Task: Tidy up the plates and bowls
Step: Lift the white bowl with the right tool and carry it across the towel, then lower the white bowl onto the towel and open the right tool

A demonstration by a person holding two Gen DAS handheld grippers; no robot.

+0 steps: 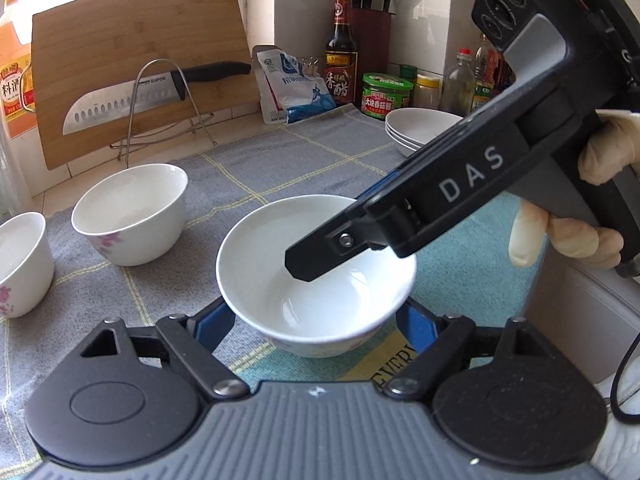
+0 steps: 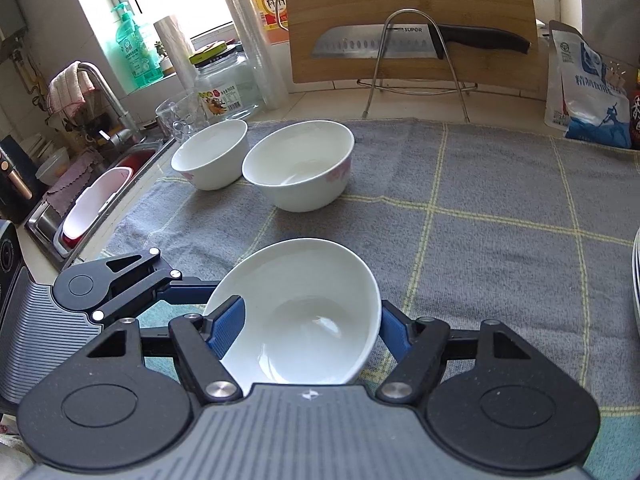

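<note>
A white bowl (image 1: pixel 316 276) sits on the grey checked cloth (image 1: pixel 280 160) between the spread blue fingers of my left gripper (image 1: pixel 316 326), which is open and does not pinch it. My right gripper (image 2: pixel 308 332) is shut on this bowl (image 2: pixel 304 312), one finger (image 2: pixel 228 328) inside the rim and the other outside; its arm reaches in from the right in the left wrist view (image 1: pixel 320 256). Two more white bowls with pink flowers (image 2: pixel 300 164) (image 2: pixel 210 152) stand further back on the left. A stack of white plates (image 1: pixel 420 128) stands at the back right.
A bamboo cutting board (image 1: pixel 140 60) with a knife (image 1: pixel 132 100) on a wire rack stands at the back. Sauce bottles (image 1: pixel 340 52), jars (image 1: pixel 386 94) and a salt bag (image 1: pixel 296 88) line the wall. A sink (image 2: pixel 100 192) lies beyond the cloth's left edge.
</note>
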